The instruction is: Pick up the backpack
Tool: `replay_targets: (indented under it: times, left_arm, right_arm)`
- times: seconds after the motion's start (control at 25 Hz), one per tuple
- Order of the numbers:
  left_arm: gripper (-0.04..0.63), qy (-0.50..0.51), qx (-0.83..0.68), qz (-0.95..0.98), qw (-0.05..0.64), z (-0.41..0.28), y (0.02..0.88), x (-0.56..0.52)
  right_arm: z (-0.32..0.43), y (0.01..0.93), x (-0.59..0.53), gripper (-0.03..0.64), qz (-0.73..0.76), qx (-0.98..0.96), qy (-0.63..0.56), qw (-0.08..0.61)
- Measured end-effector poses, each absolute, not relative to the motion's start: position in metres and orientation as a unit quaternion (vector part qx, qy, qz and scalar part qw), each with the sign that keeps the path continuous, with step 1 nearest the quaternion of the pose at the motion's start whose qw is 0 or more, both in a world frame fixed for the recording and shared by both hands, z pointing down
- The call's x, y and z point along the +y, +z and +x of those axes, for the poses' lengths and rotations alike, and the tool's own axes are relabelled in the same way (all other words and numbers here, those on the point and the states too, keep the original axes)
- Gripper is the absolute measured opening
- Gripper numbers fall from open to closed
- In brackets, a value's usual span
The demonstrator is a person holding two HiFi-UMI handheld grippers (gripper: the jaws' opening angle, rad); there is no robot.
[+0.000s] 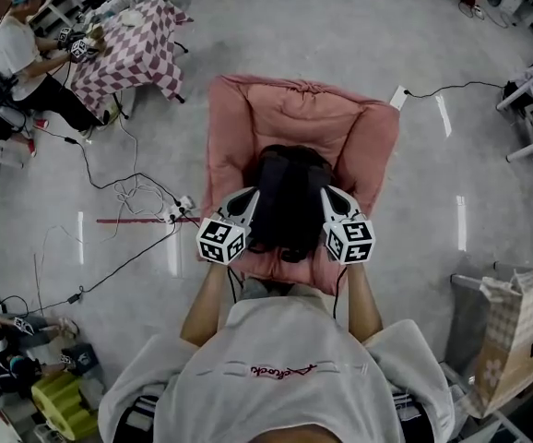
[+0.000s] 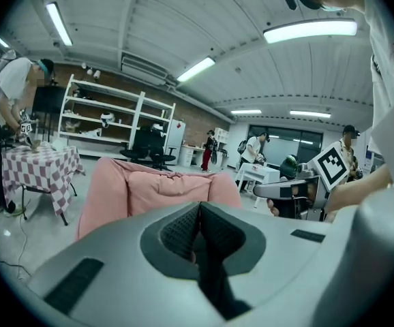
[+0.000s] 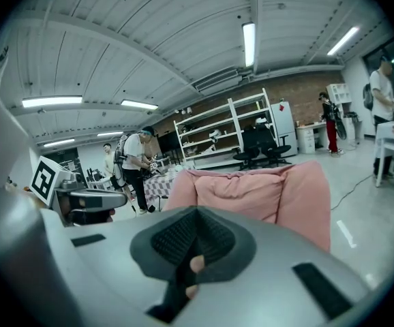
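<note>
The black backpack (image 1: 290, 201) is over the middle of the pink armchair's (image 1: 239, 127) seat, reaching down to its front edge. The left hand-held gripper (image 1: 251, 197) and the right hand-held gripper (image 1: 327, 196) flank it, each with its jaws pinched together on a dark strap of the backpack.

Black backpack (image 1: 290, 201) at centre on a dusty-pink beanbag chair (image 1: 248, 118). Left tool (image 1: 250, 194) and right tool (image 1: 327, 194) are pale grey, with black-and-white square markers. Ten o'clock: a pink-and-white checked tablecloth (image 1: 133, 49). All around, a pale grey floor (image 1: 359, 35).
</note>
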State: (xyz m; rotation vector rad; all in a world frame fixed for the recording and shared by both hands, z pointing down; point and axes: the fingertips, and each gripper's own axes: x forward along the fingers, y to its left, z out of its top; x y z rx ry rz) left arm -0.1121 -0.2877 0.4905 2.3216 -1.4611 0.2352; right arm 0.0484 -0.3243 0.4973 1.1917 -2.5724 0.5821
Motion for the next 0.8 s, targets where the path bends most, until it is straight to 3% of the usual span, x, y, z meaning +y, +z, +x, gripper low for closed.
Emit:
replay_targets:
  times: [0.8]
  left_arm:
    - [0.012, 0.097, -0.480, 0.837, 0.243, -0.129, 0.559, -0.278]
  right_arm:
    - [0.041, 0.563, -0.293, 0.018, 0.449, -0.846, 0.236, 0.168]
